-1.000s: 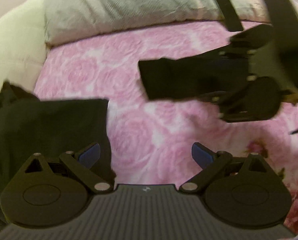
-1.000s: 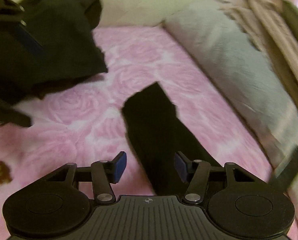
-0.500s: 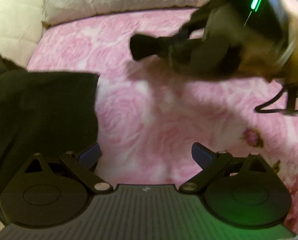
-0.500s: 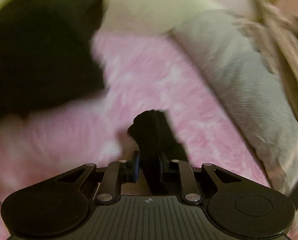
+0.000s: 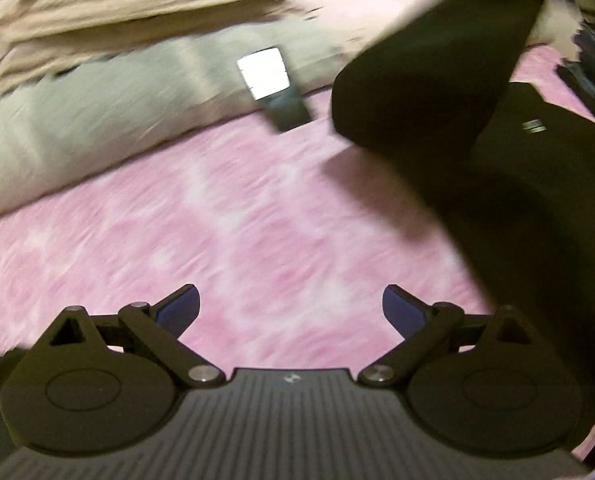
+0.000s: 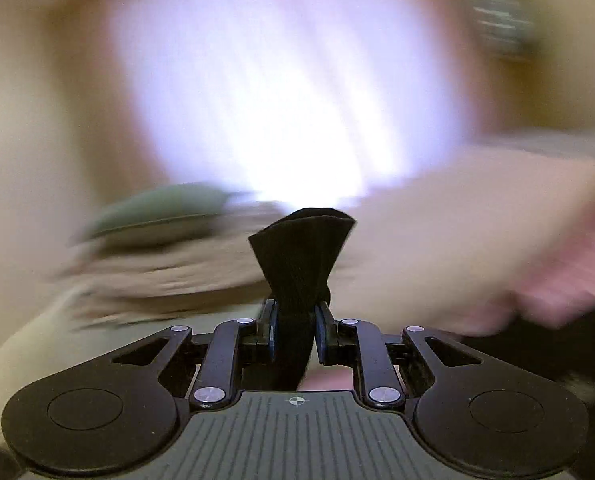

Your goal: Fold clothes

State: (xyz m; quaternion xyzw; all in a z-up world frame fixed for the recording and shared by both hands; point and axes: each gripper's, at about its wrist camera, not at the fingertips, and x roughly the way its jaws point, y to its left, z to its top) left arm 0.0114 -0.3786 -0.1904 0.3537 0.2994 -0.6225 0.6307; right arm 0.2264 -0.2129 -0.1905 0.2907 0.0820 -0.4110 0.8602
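My right gripper (image 6: 296, 330) is shut on a black garment (image 6: 301, 252), whose end fans out above the blue pads. In the left wrist view the same black garment (image 5: 437, 72) hangs lifted over the pink rose bedsheet (image 5: 237, 232) at the upper right, and more black cloth (image 5: 537, 200) drapes down the right side. My left gripper (image 5: 291, 312) is open above the bare sheet, nothing between its fingers. Both views are blurred by motion.
A grey pillow (image 5: 97, 104) lies along the far side of the bed, with beige bedding (image 5: 117, 0) stacked behind it. A dark remote-like object (image 5: 275, 84) with a bright glare rests against the pillow. A bright window (image 6: 277, 92) fills the right wrist view.
The right gripper closed on the black garment and swung it up off the sheet, rolling as it rose. The left gripper moved away from the dark pile toward the pillow, staying open.
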